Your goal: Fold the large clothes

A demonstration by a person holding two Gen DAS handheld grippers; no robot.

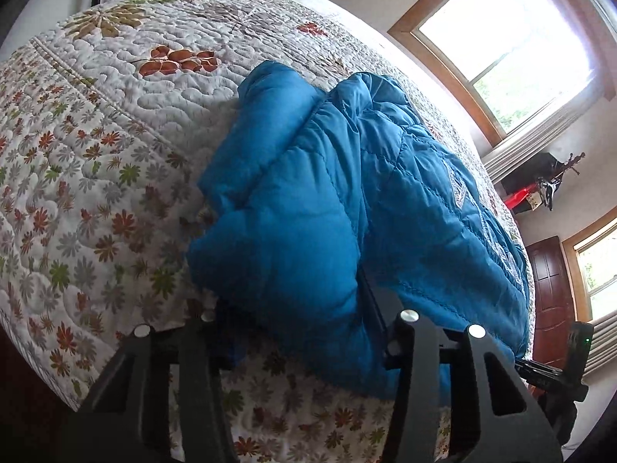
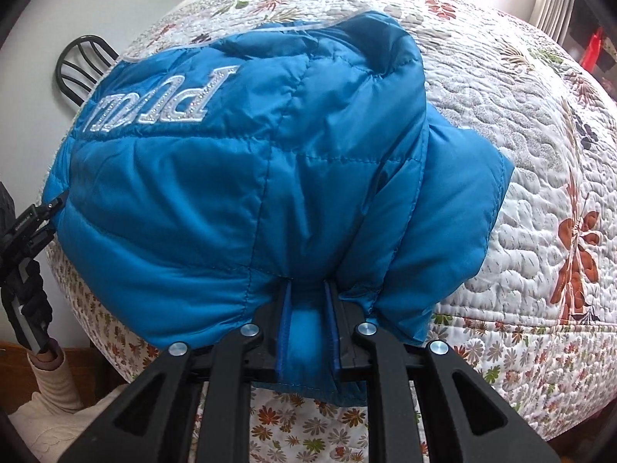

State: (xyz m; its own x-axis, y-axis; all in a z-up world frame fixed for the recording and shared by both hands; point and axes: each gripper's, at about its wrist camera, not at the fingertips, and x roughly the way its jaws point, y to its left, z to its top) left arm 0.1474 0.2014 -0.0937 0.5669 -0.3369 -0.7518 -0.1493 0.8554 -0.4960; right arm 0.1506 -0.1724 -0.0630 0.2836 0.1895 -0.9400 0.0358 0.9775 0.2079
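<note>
Right wrist view, one blue jacket [image 2: 246, 193] pinched by right claw [image 2: 308, 332], left claw [image 1: 300, 332] too.

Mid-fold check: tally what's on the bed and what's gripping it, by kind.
Blue puffer jacket: 1
Floral quilt under it: 1
Grippers: 2, the right gripper clamped on the jacket's near edge, the left gripper at its other edge, grip hidden by fabric
Total: 4

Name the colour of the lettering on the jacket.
Silvery white on the blue jacket; lettering shows best in the right wrist view.
</note>
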